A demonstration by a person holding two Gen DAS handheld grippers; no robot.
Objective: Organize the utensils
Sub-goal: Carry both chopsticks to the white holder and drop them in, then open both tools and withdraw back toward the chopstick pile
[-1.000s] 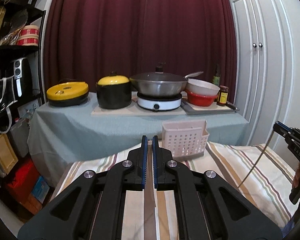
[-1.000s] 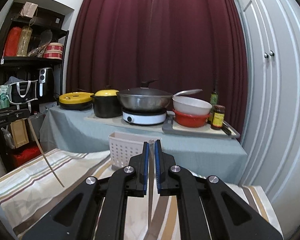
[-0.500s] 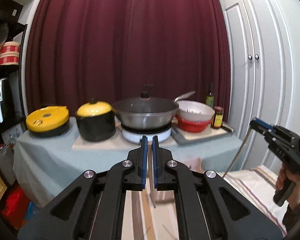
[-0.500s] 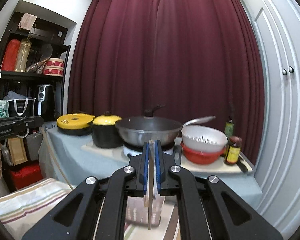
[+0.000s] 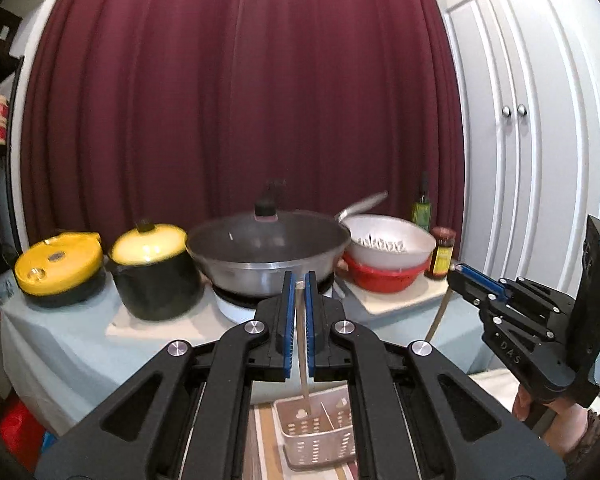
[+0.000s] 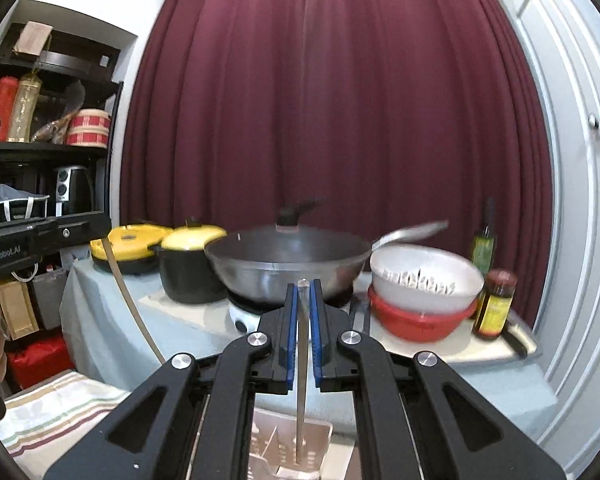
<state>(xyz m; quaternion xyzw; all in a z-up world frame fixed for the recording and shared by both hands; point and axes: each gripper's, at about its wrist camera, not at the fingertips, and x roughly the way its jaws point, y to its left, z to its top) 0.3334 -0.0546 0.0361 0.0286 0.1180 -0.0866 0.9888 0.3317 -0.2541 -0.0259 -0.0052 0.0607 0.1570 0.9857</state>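
Observation:
My left gripper (image 5: 299, 281) is shut on a slim pale utensil (image 5: 302, 360) that hangs straight down, its lower end at the mouth of the white slotted basket (image 5: 285, 432) below. My right gripper (image 6: 303, 285) is shut on a similar thin utensil (image 6: 301, 380), which also points down into the basket (image 6: 325, 430). Each gripper shows in the other's view: the right gripper (image 5: 462, 272) with its stick (image 5: 438, 316), and the left gripper (image 6: 100, 226) with its stick (image 6: 128, 300). I cannot tell whether either tip touches the basket's floor.
The basket stands on a striped cloth (image 6: 52, 408). Behind it a blue-clothed table (image 5: 60, 360) carries a lidded wok (image 5: 268, 256), a black pot with a yellow lid (image 5: 152, 276), stacked white and red bowls (image 5: 388, 256) and bottles. White cupboard doors (image 5: 520, 160) stand at the right, shelves (image 6: 52, 152) at the left.
Both grippers rose and moved forward over the basket, which went from ahead of them to beneath them. The two held utensils now hang into its mouth.

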